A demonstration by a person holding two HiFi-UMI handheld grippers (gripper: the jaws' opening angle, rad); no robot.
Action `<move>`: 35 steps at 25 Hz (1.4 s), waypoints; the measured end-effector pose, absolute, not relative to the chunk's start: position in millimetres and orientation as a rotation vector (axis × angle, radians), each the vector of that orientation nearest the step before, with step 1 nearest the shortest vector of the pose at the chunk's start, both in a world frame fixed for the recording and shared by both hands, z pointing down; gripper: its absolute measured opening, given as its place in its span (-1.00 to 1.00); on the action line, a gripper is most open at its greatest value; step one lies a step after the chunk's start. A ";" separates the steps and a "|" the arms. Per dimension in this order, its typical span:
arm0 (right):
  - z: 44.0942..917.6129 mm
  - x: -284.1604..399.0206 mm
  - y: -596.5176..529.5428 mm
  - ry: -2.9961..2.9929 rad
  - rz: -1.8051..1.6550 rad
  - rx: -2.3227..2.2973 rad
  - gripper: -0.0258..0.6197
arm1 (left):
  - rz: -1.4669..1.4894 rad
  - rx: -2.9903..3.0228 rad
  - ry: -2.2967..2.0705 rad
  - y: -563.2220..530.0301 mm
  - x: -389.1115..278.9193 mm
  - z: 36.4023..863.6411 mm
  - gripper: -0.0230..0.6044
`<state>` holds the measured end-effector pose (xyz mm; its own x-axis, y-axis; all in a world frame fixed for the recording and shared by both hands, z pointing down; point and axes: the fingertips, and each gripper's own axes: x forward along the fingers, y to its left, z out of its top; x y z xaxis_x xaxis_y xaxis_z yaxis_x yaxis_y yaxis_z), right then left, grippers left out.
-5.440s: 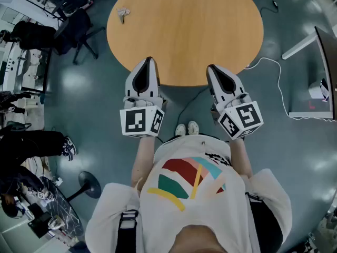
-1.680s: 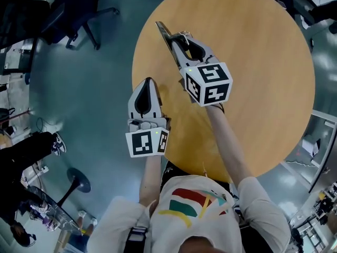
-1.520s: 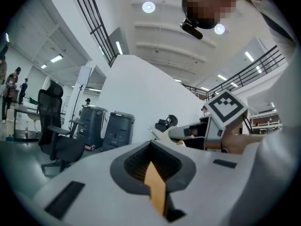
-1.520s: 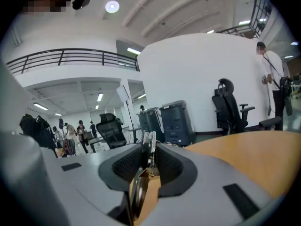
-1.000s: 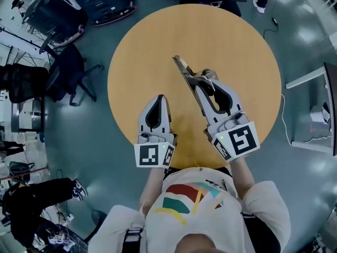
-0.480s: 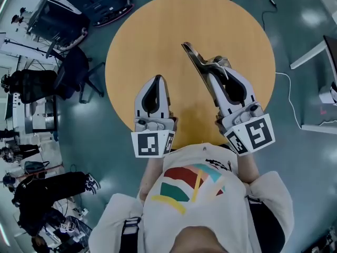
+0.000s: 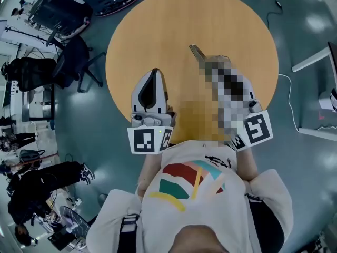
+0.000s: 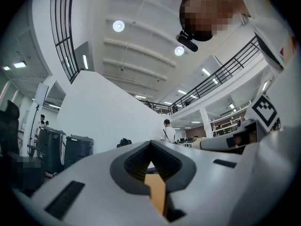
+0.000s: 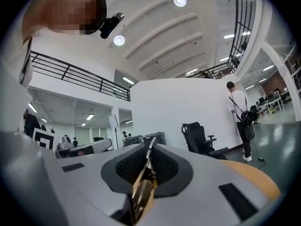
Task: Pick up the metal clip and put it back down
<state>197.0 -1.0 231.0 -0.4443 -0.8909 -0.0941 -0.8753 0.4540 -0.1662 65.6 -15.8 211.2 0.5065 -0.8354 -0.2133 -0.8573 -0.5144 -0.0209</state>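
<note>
Mostly, the right gripper (image 9: pixel 150 149) was lost in the head view under a blurred patch. Only its marker cube (image 7: pixel 256 129) at the 4 o'clock side of the round wooden bench (image 7: pixel 174 20) showed plainly, along with a short metal tip poking out of the patch toward 11 o'clock. That tip belonged to the metal clip (image 9: pixel 142 185). The right gripper view showed it edge-on, running down the slot between the jaws, which were pressed onto it from both sides. How high the clip hung above the bench could not be judged. The clip's lower end was cut off where it sank behind the gripper body.

The left gripper (image 7: pixel 154 77) sat at the bench's 8 o'clock rim with its jaws closed together and nothing between them. Its own view looked up at ceiling lights and a railing. A dark office chair (image 7: pixel 73 62) stood on the floor at 9 o'clock from the bench.

Some five seconds earlier the clip had lain near the bench's 10 o'clock edge, and both grippers had waited empty at the near rim. By this moment it had left that spot and was in the right jaws, over the bench's right half. Over the last second and a half the grip on it had not changed, but both gripper views had tipped further toward the ceiling. The bench showed only as a sliver at 4 o'clock in the right gripper view.
</note>
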 end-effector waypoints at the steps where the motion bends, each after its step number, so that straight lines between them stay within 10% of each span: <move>1: 233.2 196.1 -2.5 2.538 -0.149 -1.547 -0.76 | 0.265 -2.616 1.487 -17.4 64.4 212.6 -0.82; 35: 526.3 90.6 -124.7 2.775 -1.071 -1.467 -0.76 | 0.032 -2.755 1.844 -124.2 -38.9 350.1 -0.82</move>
